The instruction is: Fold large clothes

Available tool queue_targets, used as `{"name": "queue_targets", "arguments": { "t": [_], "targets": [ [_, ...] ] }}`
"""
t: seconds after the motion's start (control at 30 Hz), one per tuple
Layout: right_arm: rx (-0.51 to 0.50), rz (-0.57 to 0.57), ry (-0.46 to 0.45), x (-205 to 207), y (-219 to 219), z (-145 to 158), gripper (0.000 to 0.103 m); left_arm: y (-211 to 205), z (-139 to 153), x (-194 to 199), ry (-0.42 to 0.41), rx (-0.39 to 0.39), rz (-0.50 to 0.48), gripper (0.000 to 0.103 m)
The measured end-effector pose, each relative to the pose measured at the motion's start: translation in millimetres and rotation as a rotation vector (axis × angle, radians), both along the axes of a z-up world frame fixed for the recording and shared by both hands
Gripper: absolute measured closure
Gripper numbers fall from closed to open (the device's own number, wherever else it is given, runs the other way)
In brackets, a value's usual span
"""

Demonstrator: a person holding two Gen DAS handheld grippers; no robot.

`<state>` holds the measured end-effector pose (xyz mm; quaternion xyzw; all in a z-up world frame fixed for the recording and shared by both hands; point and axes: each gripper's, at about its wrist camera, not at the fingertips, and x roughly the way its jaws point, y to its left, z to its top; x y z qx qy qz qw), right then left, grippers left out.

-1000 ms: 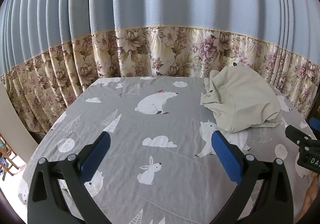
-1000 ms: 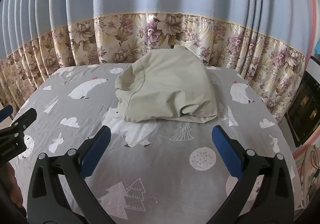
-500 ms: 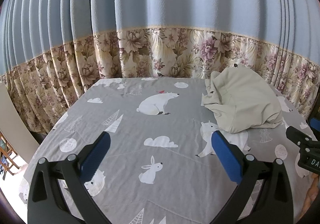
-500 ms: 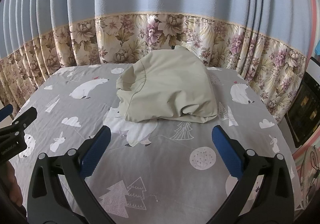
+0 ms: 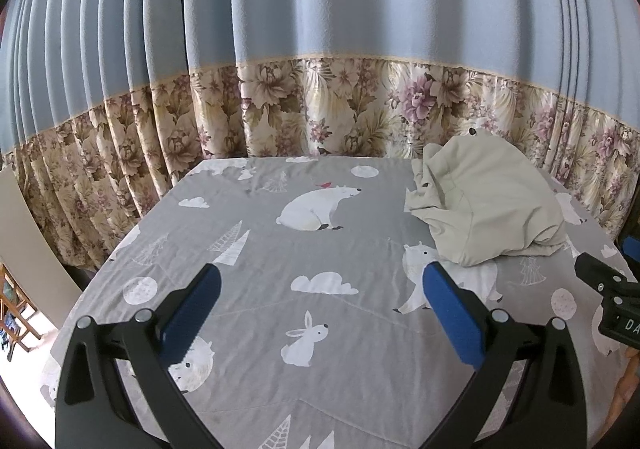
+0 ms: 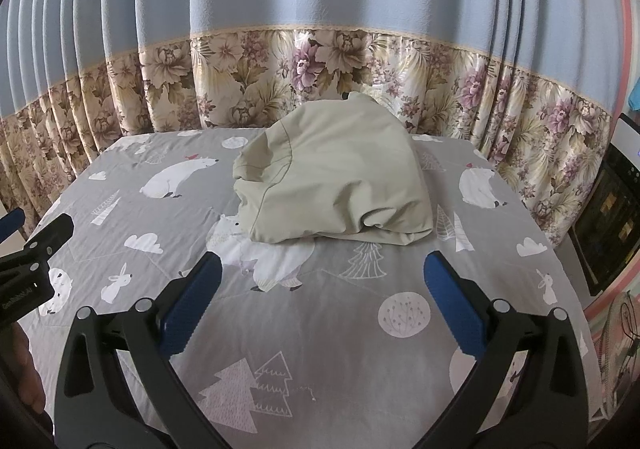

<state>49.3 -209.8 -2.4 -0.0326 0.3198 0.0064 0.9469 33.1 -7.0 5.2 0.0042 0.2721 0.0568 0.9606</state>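
- Toward the far right of the grey bedsheet printed with white bears, rabbits and trees (image 6: pixel 304 333), a pale beige cloth garment (image 6: pixel 332 177) is seen heaped in a rumpled mound, close to the blue curtain with its floral lower band (image 6: pixel 320 61).
- No flat, squared fold is shown; the garment is judged unfolded as it lies, so spreading and folding would be left.
- Both the left gripper (image 5: pixel 320 305) and right gripper (image 6: pixel 322 301) are held with jaws spread wide, nothing between them, short of the cloth.
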Motion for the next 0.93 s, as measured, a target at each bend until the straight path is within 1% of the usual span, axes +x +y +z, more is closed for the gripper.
{"name": "queue_targets", "arguments": {
  "t": [0.43,0.57,0.63,0.83,0.93],
  "targets": [
    [0.001,0.000,0.001,-0.5,0.7,-0.8,0.003,-0.9,-3.5,-2.5,-0.013,0.011,0.009,0.002],
    [-0.008,0.003,0.009,-3.8,3.6,-2.1,0.003,-2.0,-2.7,-2.2,-0.017,-0.009,-0.021,0.002],
    [-0.005,0.004,0.010,-5.4,3.4,-2.4,0.003,-2.7,-2.6,-2.4,-0.019,-0.003,-0.018,0.002],
    [0.000,0.003,0.010,-5.3,1.8,-3.0,0.003,-1.4,-6.4,2.4,-0.009,0.014,0.003,0.002],
    [0.006,0.000,0.014,-1.9,-0.4,-4.2,0.003,-0.5,-7.9,3.8,-0.003,0.000,-0.009,0.002]
  ]
}}
